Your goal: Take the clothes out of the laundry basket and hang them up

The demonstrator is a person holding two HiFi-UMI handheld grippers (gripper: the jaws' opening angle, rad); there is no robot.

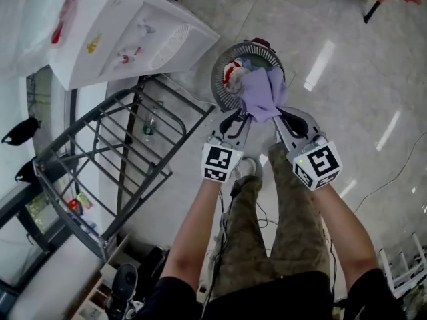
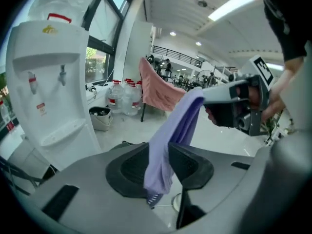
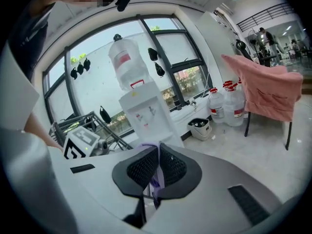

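the lilac garment [image 1: 262, 93] is lifted just above the laundry basket [image 1: 219, 79], not yet hung. the right hand-held gripper [image 1: 284, 117] is clamped on it. the left hand-held gripper [image 1: 238, 117] stands slightly apart, cloth loose between. more clothes [image 1: 233, 74] lie in the basket, and the drying rack [image 1: 100, 165] looks bare.

The cloth [image 1: 262, 93] hangs over the laundry basket [image 1: 220, 69], drying rack [image 1: 100, 152] leftward.

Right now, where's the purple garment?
Head view, centre: the purple garment hangs over the laundry basket, pinched in the right tongs, left tongs loosely around it.
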